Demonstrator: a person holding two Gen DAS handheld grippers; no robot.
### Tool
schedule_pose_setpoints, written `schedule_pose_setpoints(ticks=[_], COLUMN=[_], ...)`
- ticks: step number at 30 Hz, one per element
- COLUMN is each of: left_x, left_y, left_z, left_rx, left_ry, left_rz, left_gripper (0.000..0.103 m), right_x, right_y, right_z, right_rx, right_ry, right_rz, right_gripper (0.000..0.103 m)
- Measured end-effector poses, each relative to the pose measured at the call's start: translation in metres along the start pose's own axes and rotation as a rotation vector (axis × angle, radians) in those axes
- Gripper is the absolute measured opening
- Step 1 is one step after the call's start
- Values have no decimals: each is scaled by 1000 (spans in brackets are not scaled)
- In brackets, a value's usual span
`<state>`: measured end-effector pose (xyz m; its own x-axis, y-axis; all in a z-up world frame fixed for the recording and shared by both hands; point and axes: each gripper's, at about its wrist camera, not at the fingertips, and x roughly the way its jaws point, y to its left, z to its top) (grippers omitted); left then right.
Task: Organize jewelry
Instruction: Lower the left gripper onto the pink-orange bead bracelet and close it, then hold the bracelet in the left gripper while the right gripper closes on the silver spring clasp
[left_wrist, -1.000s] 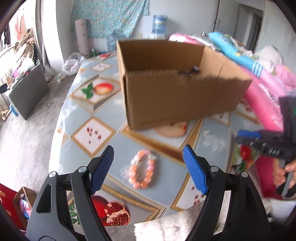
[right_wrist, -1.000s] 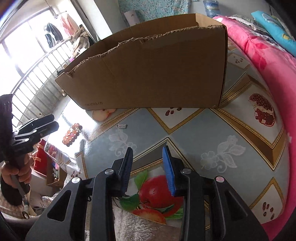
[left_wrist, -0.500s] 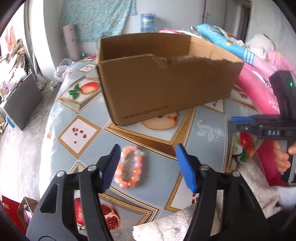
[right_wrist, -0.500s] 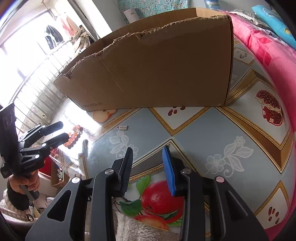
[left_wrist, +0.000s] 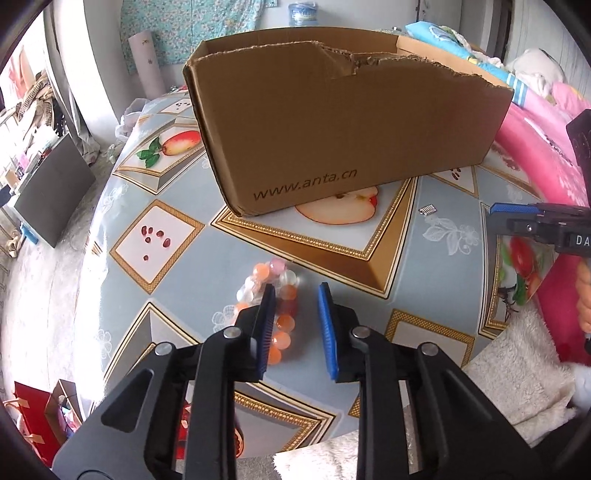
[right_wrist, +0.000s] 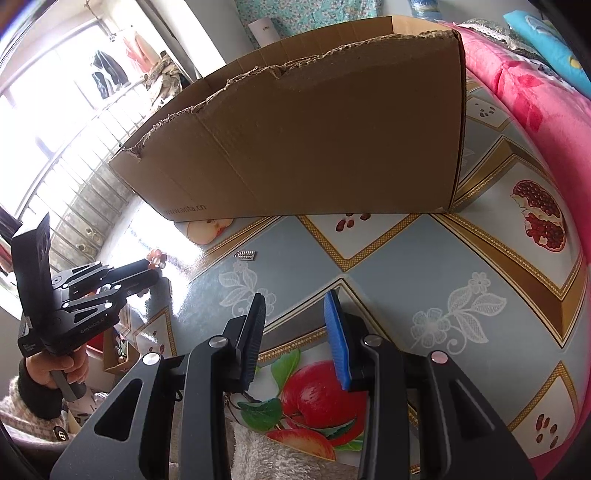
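An orange, pink and clear bead bracelet lies on the fruit-print tablecloth. My left gripper is open, low over the bracelet's right side, the left finger covering part of the beads. A small silver clasp piece lies near the brown cardboard box; it also shows in the right wrist view. My right gripper is open and empty above the table's front edge. The left gripper shows at the left of the right wrist view, beads at its tip.
The open-top box stands mid-table with a torn front rim. Pink bedding lies along the right side. A white fluffy cloth lies at the near edge. The table's left edge drops to the floor.
My left gripper has moved forward and down onto the bracelet and its jaws have narrowed around the beads' right side. The right gripper has barely moved.
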<state>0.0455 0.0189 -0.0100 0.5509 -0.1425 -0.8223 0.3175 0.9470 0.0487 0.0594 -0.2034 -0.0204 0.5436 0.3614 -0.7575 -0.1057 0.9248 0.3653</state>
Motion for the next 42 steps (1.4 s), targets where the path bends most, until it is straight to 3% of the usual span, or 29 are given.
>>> schedule_pose_setpoints(ticks=[6,18,42], left_x=[3,9,11], left_y=[-7,-18,-21], left_z=[2,13,15], left_rx=[18,10,5], left_ry=[-12,-32,-37], left_rz=[-4,-39,-34], left_gripper=[9,9,9], right_x=[-1,-1,-1], right_y=[0,0,-2], right_z=[-2,-1,-1], right_rx=[3,8,14], right_ry=[-4,-4,-8], right_rz=[-1,-6,9], right_gripper=[33,33,34])
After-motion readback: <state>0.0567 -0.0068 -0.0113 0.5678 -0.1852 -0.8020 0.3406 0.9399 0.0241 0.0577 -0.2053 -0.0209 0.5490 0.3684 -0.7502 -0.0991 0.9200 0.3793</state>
